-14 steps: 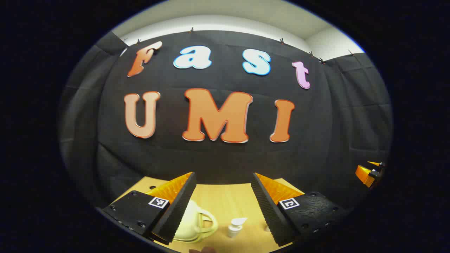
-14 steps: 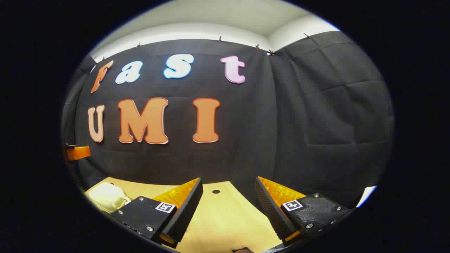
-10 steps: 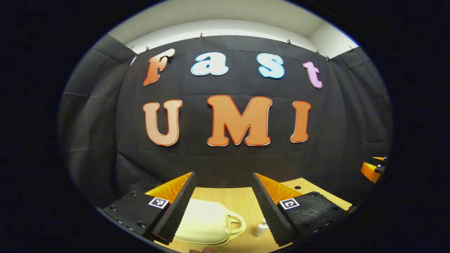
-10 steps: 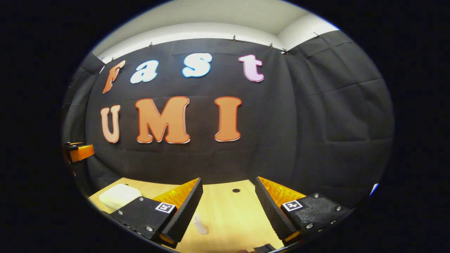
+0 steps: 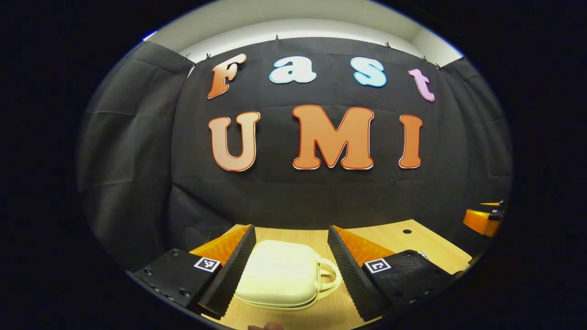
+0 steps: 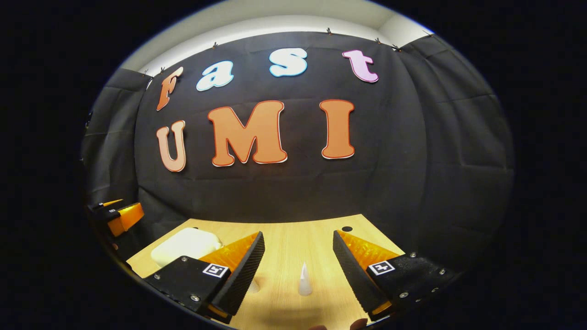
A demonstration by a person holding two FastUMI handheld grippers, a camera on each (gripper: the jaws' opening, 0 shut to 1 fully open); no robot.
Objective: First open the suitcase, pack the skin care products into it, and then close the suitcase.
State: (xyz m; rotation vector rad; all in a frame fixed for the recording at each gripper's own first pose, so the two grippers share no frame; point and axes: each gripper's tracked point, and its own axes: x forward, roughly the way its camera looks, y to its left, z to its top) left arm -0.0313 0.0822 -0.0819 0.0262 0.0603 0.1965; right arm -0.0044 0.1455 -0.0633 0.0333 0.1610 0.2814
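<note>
Left tool (image 5: 290,231) fingers apart, closed cream hard-shell suitcase (image 5: 282,274) w/ handle lying between them, bottom centre, on light wooden desk (image 5: 390,236). Right tool (image 6: 298,238) also apart; small white cone-shaped cap (image 6: 304,279) stands btwn its fingers, lower centre.

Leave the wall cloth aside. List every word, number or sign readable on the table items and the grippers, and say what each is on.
Cream hard-shell suitcase: no text shows.
Small white cone-tipped bottle: no text can be made out; too small to tell.
Square black-and-white tags on the left gripper and right gripper: coded patterns, no words or numbers.
</note>
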